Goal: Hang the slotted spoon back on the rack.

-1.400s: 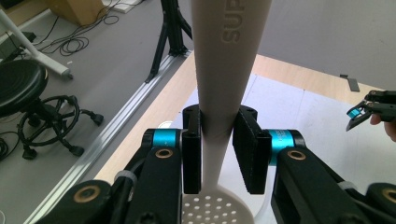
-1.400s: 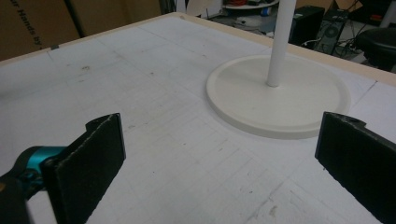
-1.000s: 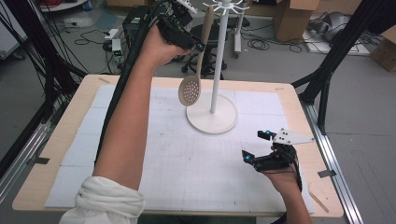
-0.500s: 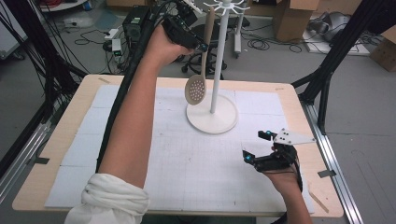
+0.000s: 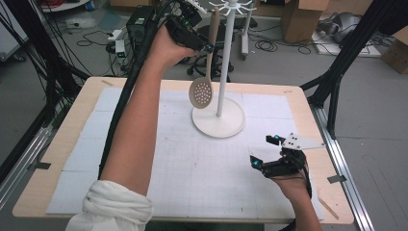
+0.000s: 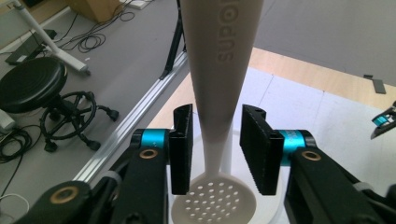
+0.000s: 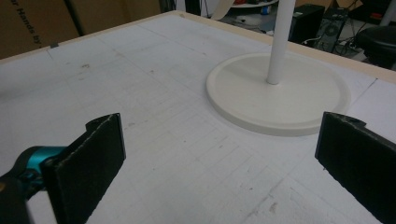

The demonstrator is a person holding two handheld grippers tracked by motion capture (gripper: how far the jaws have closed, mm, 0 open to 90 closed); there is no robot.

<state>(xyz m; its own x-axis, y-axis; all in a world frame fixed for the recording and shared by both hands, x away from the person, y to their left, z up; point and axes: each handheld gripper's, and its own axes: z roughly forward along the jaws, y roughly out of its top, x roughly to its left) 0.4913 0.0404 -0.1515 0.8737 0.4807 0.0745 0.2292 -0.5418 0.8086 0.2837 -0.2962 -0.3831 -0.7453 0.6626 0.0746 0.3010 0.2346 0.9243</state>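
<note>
A cream slotted spoon [image 5: 201, 93] hangs bowl down beside the pole of a white hook stand [image 5: 224, 57], its handle top near the stand's hooks. My left gripper [image 5: 208, 47] is raised at the handle's upper part. In the left gripper view the handle [image 6: 219, 70] runs between the pads [image 6: 181, 149] with a thin gap on each side. The jaws have just been opening, and the left gripper [image 6: 216, 140] is open around the handle. My right gripper [image 5: 263, 151] rests low at the table's front right. It stands wide open [image 7: 224, 154] with nothing between its jaws, facing the stand's round base [image 7: 280, 98].
A white gridded mat [image 5: 192, 173] covers the wooden table [image 5: 57, 159]. The stand's base [image 5: 219, 122] sits at the middle back. Beyond the far edge are a black stool [image 6: 35, 86], cables and cardboard boxes [image 5: 300, 19]. Black frame posts [image 5: 337, 77] flank the table.
The spoon has swung from a tilt to hanging straight, its bowl a little nearer the pole. The right gripper has stayed where it was.
</note>
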